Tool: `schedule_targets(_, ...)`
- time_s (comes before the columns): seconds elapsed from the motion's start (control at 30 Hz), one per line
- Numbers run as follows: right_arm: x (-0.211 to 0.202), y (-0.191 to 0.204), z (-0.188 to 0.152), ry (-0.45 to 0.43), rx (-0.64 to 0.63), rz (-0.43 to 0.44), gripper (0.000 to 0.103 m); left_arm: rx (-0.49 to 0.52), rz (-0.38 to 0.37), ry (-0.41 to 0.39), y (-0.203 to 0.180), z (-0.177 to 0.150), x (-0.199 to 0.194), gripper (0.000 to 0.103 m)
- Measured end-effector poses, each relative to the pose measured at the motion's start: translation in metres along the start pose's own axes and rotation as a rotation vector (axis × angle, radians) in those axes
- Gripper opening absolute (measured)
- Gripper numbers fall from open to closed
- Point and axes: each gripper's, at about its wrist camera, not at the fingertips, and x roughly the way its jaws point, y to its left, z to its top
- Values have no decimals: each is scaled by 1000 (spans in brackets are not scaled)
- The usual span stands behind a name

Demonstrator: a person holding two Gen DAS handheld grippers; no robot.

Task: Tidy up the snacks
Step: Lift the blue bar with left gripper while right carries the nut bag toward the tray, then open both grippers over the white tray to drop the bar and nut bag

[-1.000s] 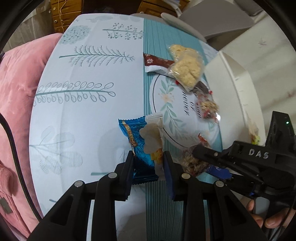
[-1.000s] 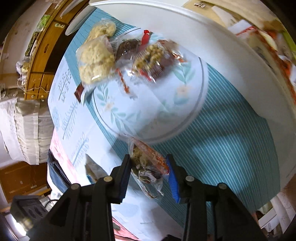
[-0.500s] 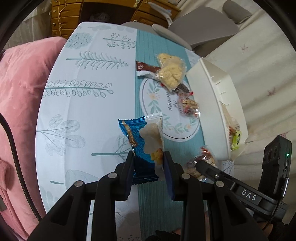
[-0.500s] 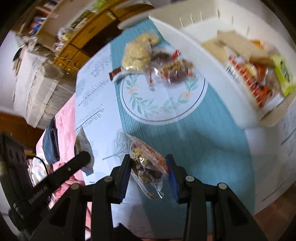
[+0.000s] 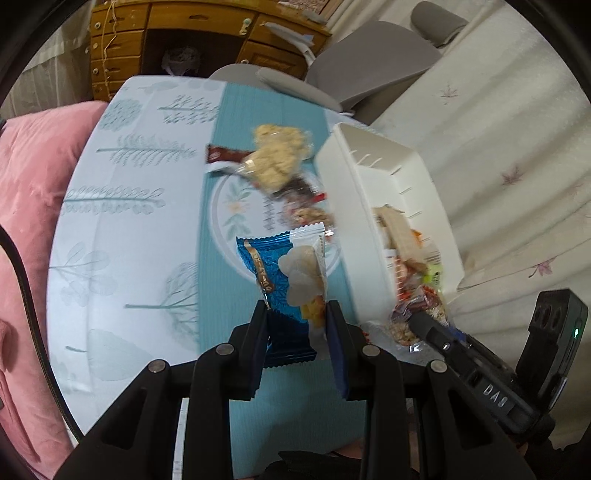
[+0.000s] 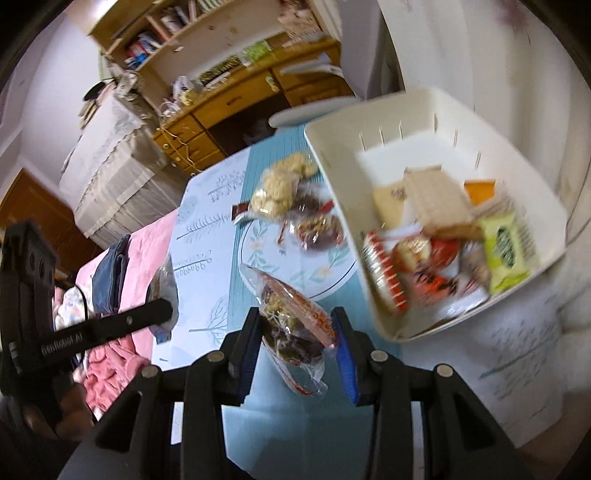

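Observation:
My left gripper [image 5: 297, 314] is shut on a blue cracker packet [image 5: 284, 273] and holds it above the teal cloth, just left of the white bin [image 5: 354, 206]. My right gripper [image 6: 297, 325] is shut on a clear nut-mix packet [image 6: 291, 317], held above the table left of the white bin [image 6: 332, 173], which holds several snack packs [image 6: 436, 236]. On the table beyond lie a puffed-rice bag [image 5: 275, 158], a brown bar [image 5: 221, 155] and a nut packet [image 5: 306, 214]. The right gripper also shows at lower right in the left wrist view [image 5: 424, 325].
A round plate print [image 6: 295, 254] lies on the floral tablecloth [image 5: 129, 206]. A pink cushion [image 5: 26, 206] lies at the left. A grey chair [image 5: 362, 70] and wooden drawers [image 5: 166, 33] stand behind the table. White fabric [image 5: 498, 147] hangs at the right.
Both grippers have risen from the table with their packets and moved towards the bin. The bin's inside has come into view.

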Motion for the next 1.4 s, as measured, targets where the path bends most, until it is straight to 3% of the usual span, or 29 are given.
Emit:
schedule_targets(0.5, -51, -70, 33, -92, -163, 9, 38, 122, 10, -50, -135, 36, 32, 29)
schedule_targets(0.97, -72, -141, 57, -146, -193, -75, 38, 127, 37, -101, -194, 77, 72, 29)
schedule_targets(1.0, -72, -143, 58, -148, -198, -79, 39, 125, 44, -100, -196, 79, 73, 31)
schedule_targets(1.1, -69, -147, 62, -140, -210, -96, 41, 117, 84, -85, -200, 81, 80, 61)
schedule_targets(1.2, -67, -153, 65, -136, -200, -82, 44, 112, 96, -81, -199, 80, 82, 64)
schedule_targets(1.4, -65, -156, 66, -129, -182, -72, 64, 92, 127, -69, -192, 78, 82, 73)
